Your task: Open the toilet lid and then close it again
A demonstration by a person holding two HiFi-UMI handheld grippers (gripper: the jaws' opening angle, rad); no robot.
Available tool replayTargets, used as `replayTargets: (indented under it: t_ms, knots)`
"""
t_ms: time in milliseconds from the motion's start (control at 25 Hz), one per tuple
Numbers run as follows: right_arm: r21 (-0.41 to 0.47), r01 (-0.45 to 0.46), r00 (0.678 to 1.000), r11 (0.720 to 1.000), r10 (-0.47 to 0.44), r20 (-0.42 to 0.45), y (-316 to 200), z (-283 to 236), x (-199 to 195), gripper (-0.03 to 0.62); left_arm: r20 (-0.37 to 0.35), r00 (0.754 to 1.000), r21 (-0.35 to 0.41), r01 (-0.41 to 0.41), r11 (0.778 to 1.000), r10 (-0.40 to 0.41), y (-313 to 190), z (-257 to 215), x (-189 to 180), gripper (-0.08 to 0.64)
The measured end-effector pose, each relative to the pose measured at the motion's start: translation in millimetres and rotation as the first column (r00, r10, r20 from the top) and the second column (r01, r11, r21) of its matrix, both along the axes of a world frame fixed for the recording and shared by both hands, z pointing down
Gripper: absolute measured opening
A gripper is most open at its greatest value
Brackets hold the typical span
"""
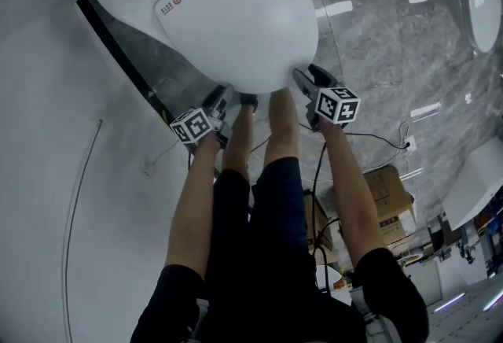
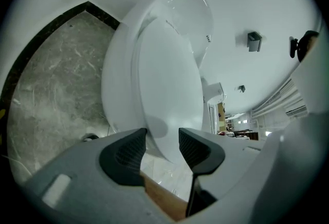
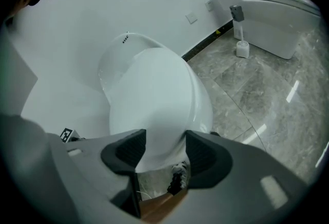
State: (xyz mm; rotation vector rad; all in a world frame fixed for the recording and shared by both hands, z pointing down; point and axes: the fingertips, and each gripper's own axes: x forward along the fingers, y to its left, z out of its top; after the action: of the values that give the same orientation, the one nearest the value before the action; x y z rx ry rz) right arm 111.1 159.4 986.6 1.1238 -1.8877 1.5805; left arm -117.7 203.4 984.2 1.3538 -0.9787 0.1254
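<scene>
Head view: toilet lid (image 1: 236, 11) is seen down, fully shut. Left gripper (image 1: 222, 101) & right gripper (image 1: 305, 80) are held at its front edge, one per side.
Left gripper view: jaws are spread wide, nothing is gripped. The lid front (image 2: 169, 89) is framed in the gap, not pressed.
Right gripper view: same, jaws wide & empty, lid front (image 3: 154, 94) lined up btwn them.
Step tip: if a lift is meant, only the lid's front lip should be pinched, both sides raised evenly, and slamming avoided on the way back.

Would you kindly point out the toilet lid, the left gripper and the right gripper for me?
toilet lid (image 1: 236, 19): head view, middle of its white top.
left gripper (image 2: 162, 138): left gripper view, midway between the tips of its fingers.
right gripper (image 3: 165, 141): right gripper view, midway between the tips of its fingers.
</scene>
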Motion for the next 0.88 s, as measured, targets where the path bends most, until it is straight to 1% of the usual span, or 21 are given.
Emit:
replayTargets:
  t_ms: [200, 320, 400, 480, 600, 640, 720, 760, 880]
  knots:
    - [-0.037, -0.034, 0.999, 0.999, 0.033, -0.023, -1, -1, -1, 0.236, -0.007, 0.996, -0.04, 0.094, 0.995, -0.094, -6, 1, -4, 0.195]
    - [-0.044, -0.06, 0.998, 0.997, 0.06, -0.017, -1, -3, -2, 0.236, -0.015, 0.996, -0.048, 0.091, 0.995, -0.092, -7, -1, -4, 0.201]
    - [-0.044, -0.059, 0.998, 0.997, 0.059, -0.016, 0, -5, -3, 0.235, -0.036, 0.994, -0.05, 0.099, 0.994, -0.101, -7, -4, -4, 0.201]
    - [-0.048, -0.054, 0.998, 0.997, 0.053, -0.021, 0, -6, -3, 0.228, -0.041, 0.995, -0.048, 0.092, 0.995, -0.094, -6, -7, -6, 0.201]
    - [-0.057, -0.071, 0.997, 0.996, 0.069, -0.027, 0, -9, 0, 0.196, -0.02, 0.998, -0.047, 0.064, 0.997, -0.065, -5, -7, -9, 0.2]
    - [-0.059, -0.081, 0.996, 0.995, 0.079, -0.03, 1, -10, 1, 0.193, -0.025, 0.998, -0.051, 0.062, 0.997, -0.063, -5, -8, -8, 0.2]
    - [-0.066, -0.112, 0.993, 0.991, 0.11, -0.032, 3, -13, 5, 0.144, -0.042, 0.997, -0.059, 0.067, 0.996, -0.07, -4, -13, -7, 0.193]
    - [-0.07, -0.127, 0.992, 0.989, 0.126, -0.028, 3, -13, 7, 0.131, -0.047, 0.996, -0.06, 0.071, 0.996, -0.074, -4, -14, -7, 0.187]
    - [-0.077, -0.139, 0.99, 0.987, 0.138, -0.02, 0, -16, 8, 0.123, -0.051, 0.995, -0.06, 0.078, 0.995, -0.081, -5, -16, -7, 0.175]
